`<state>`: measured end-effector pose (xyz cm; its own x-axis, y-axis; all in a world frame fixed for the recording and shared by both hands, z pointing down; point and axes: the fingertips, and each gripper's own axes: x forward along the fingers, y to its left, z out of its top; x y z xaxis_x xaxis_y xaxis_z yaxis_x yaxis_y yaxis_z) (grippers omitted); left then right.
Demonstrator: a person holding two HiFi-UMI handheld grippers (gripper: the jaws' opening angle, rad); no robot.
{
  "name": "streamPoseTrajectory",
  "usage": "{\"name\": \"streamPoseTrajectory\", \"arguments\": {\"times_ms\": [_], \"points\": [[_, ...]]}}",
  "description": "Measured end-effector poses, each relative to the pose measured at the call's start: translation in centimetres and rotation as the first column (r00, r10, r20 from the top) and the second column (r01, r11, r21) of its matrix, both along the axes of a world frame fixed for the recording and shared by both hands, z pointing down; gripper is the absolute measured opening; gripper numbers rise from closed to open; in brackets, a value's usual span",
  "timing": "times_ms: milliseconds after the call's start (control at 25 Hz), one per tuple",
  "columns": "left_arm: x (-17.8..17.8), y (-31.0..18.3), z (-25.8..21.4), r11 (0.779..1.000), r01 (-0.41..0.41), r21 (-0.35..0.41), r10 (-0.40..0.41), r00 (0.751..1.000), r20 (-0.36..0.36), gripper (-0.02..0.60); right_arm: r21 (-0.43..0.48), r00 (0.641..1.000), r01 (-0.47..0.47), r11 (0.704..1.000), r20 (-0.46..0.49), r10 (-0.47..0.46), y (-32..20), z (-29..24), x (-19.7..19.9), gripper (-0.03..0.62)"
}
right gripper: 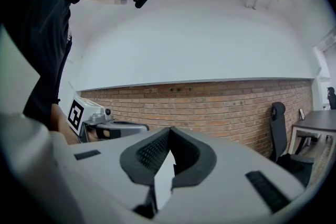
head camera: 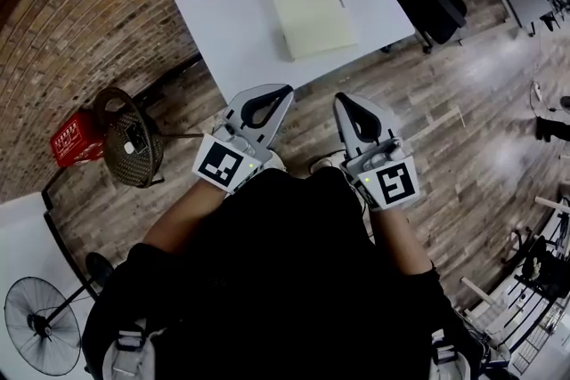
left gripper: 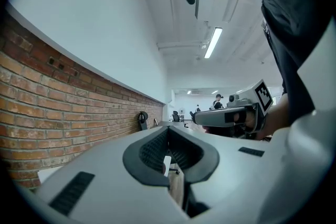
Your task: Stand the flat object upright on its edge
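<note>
Two Shut Grippers, One Flat Pad [head camera: 312, 13]

Held left gripper [head camera: 281, 94] and right gripper [head camera: 343, 101] level over the floor [head camera: 463, 102], jaws together, nothing between them. Found the pad lying flat on the table [head camera: 223, 22], well apart from both. Judged it light, fairly stiff, thin at the rim; likely best pinched by the near edge and tipped up, the other gripper steadying. Noted one container, a red basket [head camera: 73, 138] by the brick wall [head camera: 80, 31]; could not make out contents.
</note>
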<state>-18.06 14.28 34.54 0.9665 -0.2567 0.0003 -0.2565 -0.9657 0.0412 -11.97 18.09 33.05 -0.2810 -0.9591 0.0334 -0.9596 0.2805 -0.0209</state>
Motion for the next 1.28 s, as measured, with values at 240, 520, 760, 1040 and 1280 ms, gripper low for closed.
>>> {"name": "streamPoseTrajectory", "arguments": {"times_ms": [240,520,760,1040,1280], "points": [[0.3,0.4,-0.1,1.000,-0.005,0.010,0.005,1.000,0.001,0.020,-0.019,1.000,-0.013,1.000,0.010,0.014,0.7,0.3,0.4,0.006],[1.0,-0.2,0.2,0.999,0.036,0.006,-0.036,0.999,0.018,0.020,-0.028,1.000,-0.001,1.000,0.029,0.001,0.0,0.8,2.3,0.006],[3.4,-0.7,0.1,0.996,0.081,0.038,-0.081,0.997,0.019,0.020,-0.023,0.999,0.038,0.999,0.027,-0.038,-0.8,1.3,5.3,0.006],[7.7,-1.2,-0.4,0.990,0.137,0.034,-0.138,0.990,0.038,0.020,-0.031,0.996,0.085,0.996,0.035,-0.084,-1.4,1.7,9.8,0.006],[11.3,-1.4,-0.3,0.983,0.178,0.036,-0.179,0.983,0.047,0.020,-0.031,0.991,0.124,0.992,0.047,-0.123,-2.2,1.4,13.7,0.006]]}}
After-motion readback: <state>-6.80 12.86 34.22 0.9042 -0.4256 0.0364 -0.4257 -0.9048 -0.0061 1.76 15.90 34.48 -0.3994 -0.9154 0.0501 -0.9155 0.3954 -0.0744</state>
